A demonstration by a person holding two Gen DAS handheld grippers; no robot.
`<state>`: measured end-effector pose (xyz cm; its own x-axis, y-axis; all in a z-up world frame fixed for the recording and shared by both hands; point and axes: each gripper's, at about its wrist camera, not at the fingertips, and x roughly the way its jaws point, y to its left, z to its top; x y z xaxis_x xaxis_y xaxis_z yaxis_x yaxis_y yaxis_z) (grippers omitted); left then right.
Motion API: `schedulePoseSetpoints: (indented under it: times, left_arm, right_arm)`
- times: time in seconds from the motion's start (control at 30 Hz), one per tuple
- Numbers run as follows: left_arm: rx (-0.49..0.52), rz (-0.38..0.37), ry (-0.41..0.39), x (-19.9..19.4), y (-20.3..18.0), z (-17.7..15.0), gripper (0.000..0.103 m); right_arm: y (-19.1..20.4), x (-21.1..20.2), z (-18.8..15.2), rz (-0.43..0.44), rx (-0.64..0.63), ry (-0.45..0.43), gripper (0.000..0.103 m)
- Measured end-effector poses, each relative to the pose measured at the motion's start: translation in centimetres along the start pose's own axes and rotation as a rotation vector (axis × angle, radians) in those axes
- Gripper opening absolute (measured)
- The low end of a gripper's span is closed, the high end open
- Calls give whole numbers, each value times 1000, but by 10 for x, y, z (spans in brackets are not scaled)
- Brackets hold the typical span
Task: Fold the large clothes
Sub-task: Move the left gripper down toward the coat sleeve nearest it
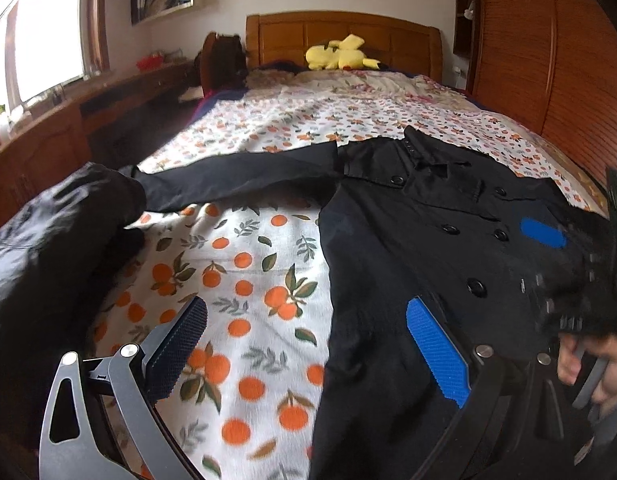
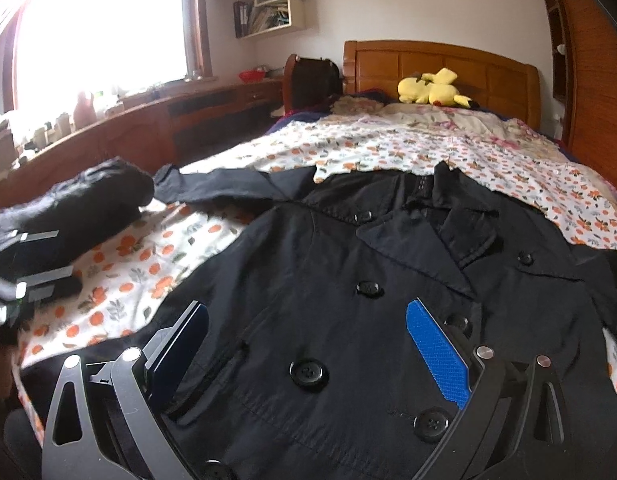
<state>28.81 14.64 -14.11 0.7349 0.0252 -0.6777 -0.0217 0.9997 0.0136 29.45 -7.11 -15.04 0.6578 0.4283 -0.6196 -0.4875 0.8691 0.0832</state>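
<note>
I am holding my left tongs [image 1: 308,360] spread wide over the bed, gripping nothing; one finger is hanging above the orange-print bedsheet [image 1: 244,280] and the other above the left edge of the black coat [image 1: 408,240]. My right tongs [image 2: 308,360] are likewise standing wide apart and empty, hovering over the coat's [image 2: 348,280] buttoned front, with a large black button [image 2: 308,373] showing between the fingers. The coat is lying spread flat, front up, across the near part of the bed, collar pointing toward the wooden headboard [image 2: 436,68]. One sleeve [image 1: 236,178] is stretching straight out to the left across the sheet, its cuff ending just beside a bundled dark garment [image 1: 60,240] that is sitting at the bed's left edge. From the left view I am seeing a blue pad of my right tongs [image 1: 542,232] over the coat's right side, blurred. A yellow plush toy [image 2: 432,88] is resting near the headboard, well apart from the coat. A bright window [image 2: 96,28] is lighting the room from the left.
</note>
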Motion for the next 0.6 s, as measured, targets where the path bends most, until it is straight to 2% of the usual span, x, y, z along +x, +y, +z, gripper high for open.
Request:
schedulePoseSetpoints:
  times: [0.1,0.33,0.6]
  left_arm:
    - [-21,11,19,20,12,17,100]
    - [-21,63,46,70,29,52,89]
    - [-41,135,87,133,51,87,86]
  right_arm:
    - [-3,8,-2,15,14,25,96]
    - [-4,12,-4,24,25,37,96]
    - [-7,16,-6,38,40,51,96]
